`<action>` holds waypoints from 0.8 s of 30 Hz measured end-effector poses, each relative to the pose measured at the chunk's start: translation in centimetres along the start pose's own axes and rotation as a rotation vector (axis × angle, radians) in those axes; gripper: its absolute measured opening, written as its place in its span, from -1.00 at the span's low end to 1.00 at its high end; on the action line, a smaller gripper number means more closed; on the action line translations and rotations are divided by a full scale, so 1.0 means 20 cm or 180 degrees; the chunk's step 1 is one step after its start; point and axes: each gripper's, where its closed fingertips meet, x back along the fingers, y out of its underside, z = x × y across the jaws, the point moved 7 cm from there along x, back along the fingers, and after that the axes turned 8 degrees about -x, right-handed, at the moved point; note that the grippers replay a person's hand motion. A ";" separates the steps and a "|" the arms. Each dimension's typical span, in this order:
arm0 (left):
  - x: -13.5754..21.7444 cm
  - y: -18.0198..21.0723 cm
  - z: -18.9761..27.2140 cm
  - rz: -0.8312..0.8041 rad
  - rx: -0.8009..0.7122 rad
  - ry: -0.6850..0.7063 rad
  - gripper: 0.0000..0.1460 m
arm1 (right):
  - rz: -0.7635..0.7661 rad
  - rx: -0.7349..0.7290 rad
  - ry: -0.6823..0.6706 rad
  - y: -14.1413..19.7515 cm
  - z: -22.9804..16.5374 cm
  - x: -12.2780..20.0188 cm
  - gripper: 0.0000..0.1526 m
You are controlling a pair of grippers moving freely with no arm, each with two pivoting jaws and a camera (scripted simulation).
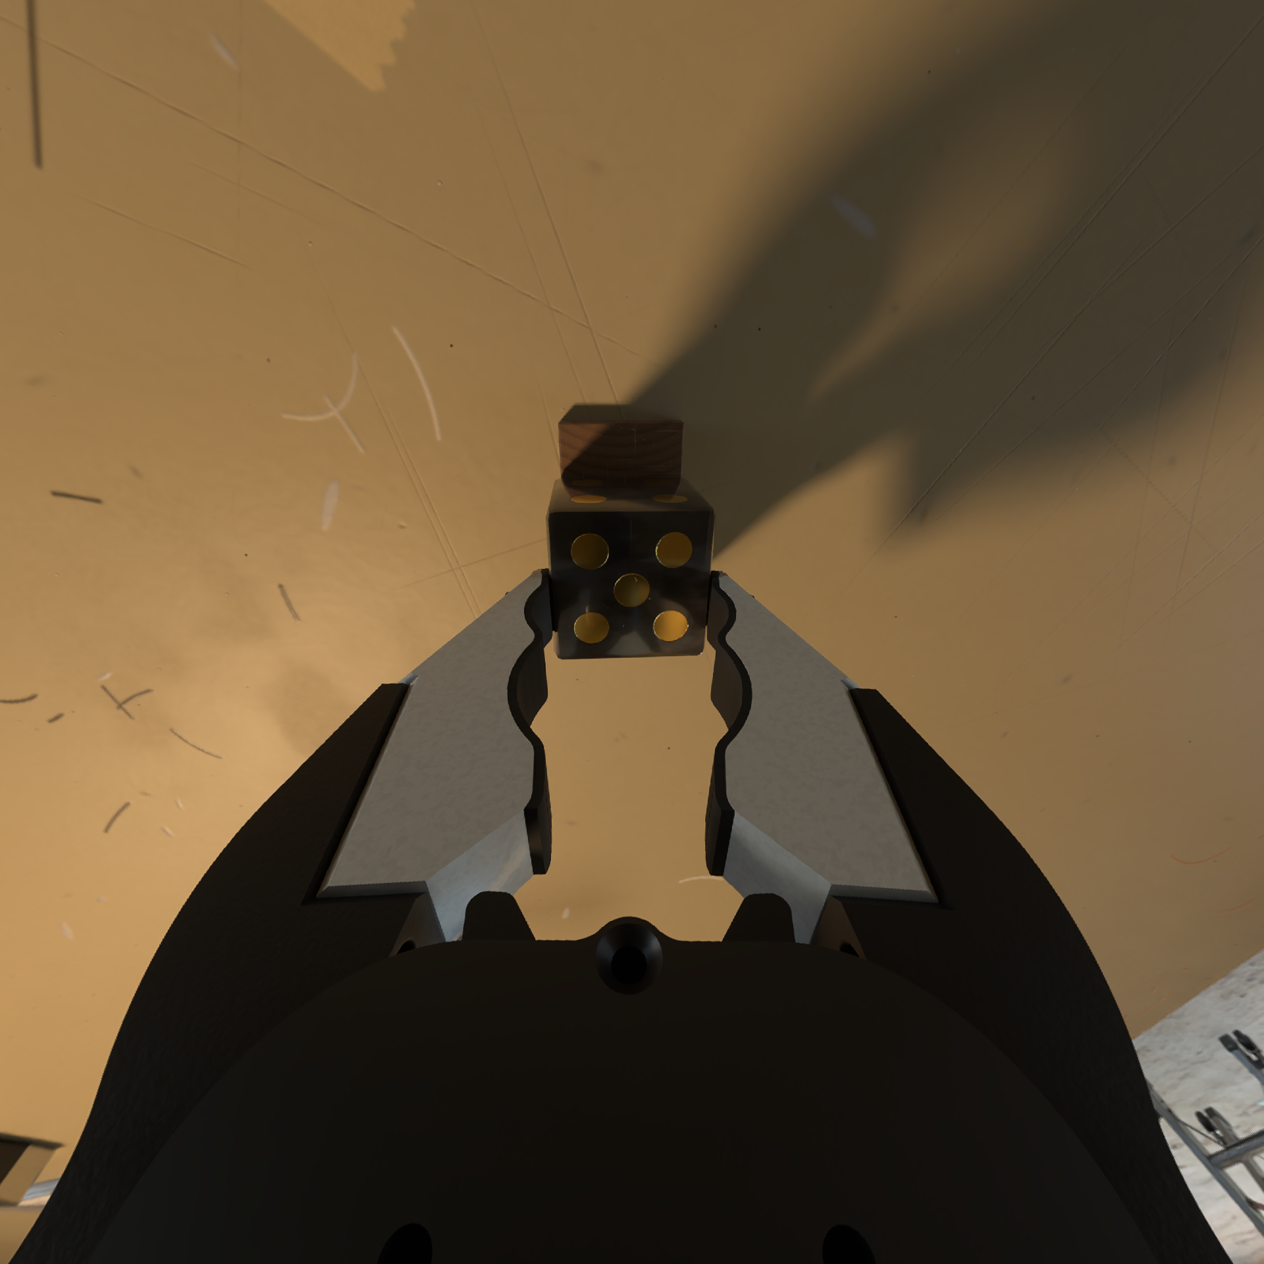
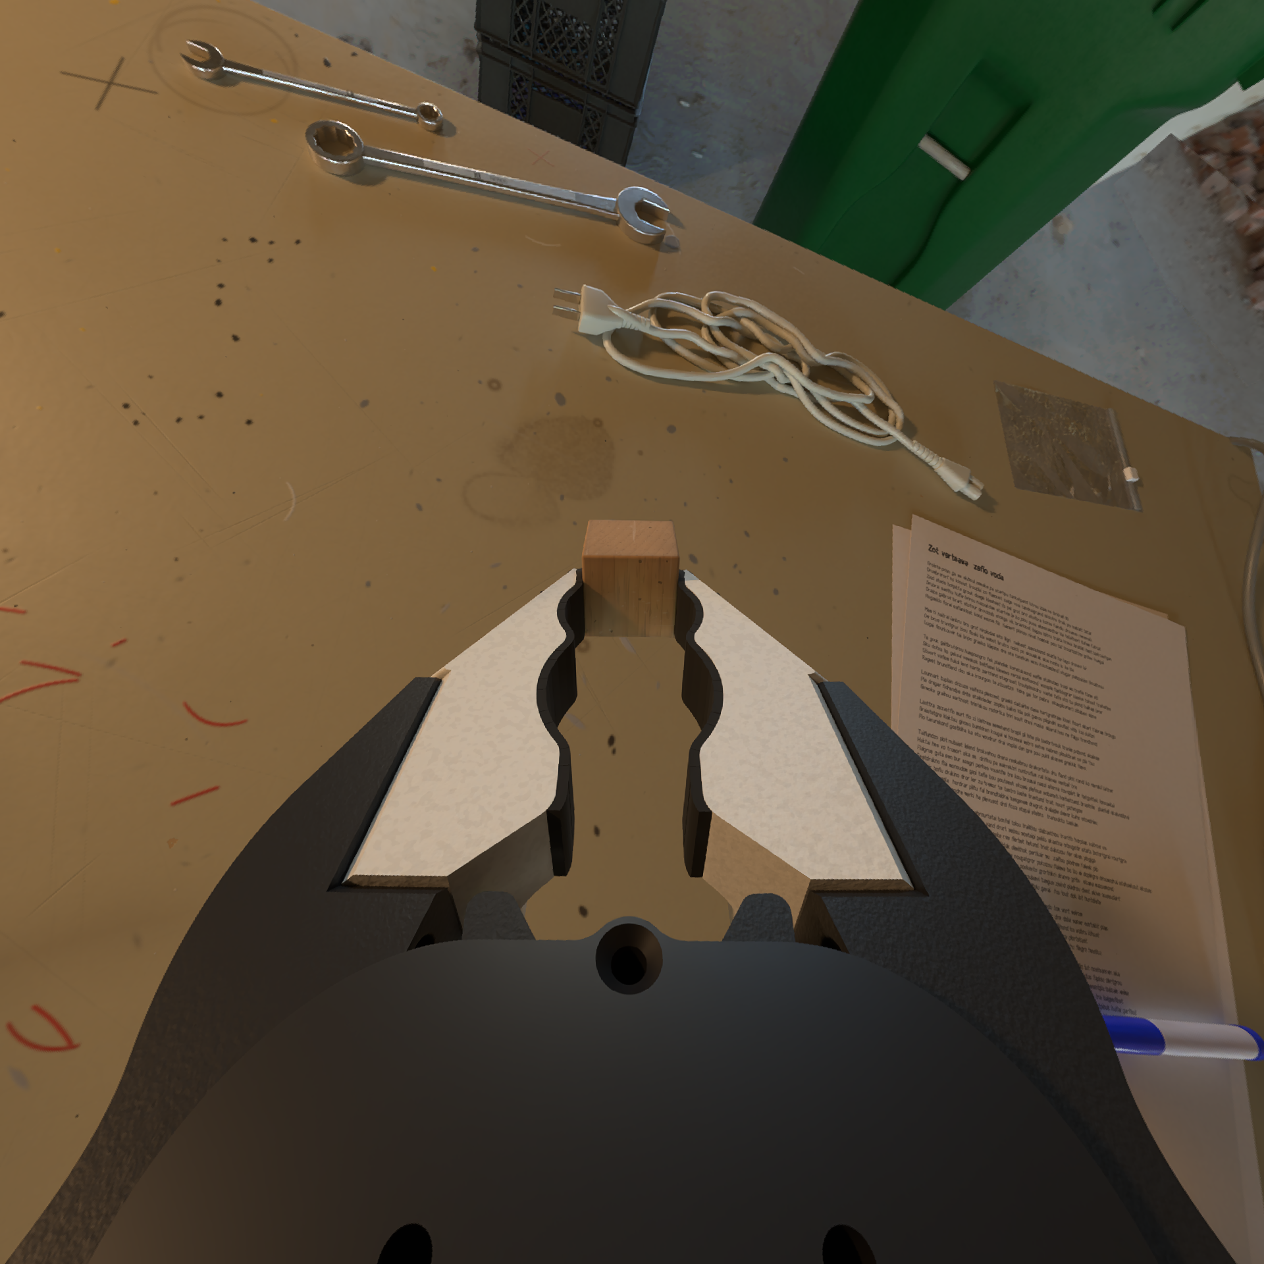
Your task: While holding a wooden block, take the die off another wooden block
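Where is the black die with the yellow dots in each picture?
Left wrist view: the die sits in the middle, pinched between the left gripper's fingertips, with a dark wooden block just beyond it.
Right wrist view: the die is not in it; the right gripper holds only a light wooden block.
Shared landmark: the scratched tan tabletop lies under both grippers.

Workshop. Scuffed, paint-speckled wooden bench [image 2: 273, 424] with two combination wrenches [image 2: 492, 179], a coiled white power cord [image 2: 752, 342], a zip bag [image 2: 1067, 444], printed sheets [image 2: 1026, 718]. Bare concrete floor [image 2: 1128, 287], black plastic crate [image 2: 561, 61], green bin [image 2: 957, 123] beyond.
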 end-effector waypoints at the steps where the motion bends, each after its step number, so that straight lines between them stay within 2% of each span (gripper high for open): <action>1: 0.00 0.00 0.00 -0.0021 -0.0026 -0.0021 -0.38 | -0.0006 0.0003 -0.0005 0.00 0.00 0.00 -0.67; 8: -0.01 -0.02 0.01 -0.0265 -0.0081 -0.0153 -0.37 | -0.0039 0.0047 -0.0013 0.00 -0.01 -0.01 -0.67; 15: 0.03 0.01 0.02 -0.0299 -0.0100 -0.0300 -0.37 | -0.0063 0.0080 -0.0031 0.00 -0.02 -0.01 -0.67; 20: 0.26 0.05 0.04 0.0317 -0.0025 -0.0604 -0.37 | 0.0036 0.0105 0.0011 -0.02 -0.03 0.02 -0.67; 24: 0.47 0.07 0.08 0.0901 -0.0016 -0.1000 -0.37 | 0.0438 0.0173 0.0141 -0.11 -0.07 0.12 -0.67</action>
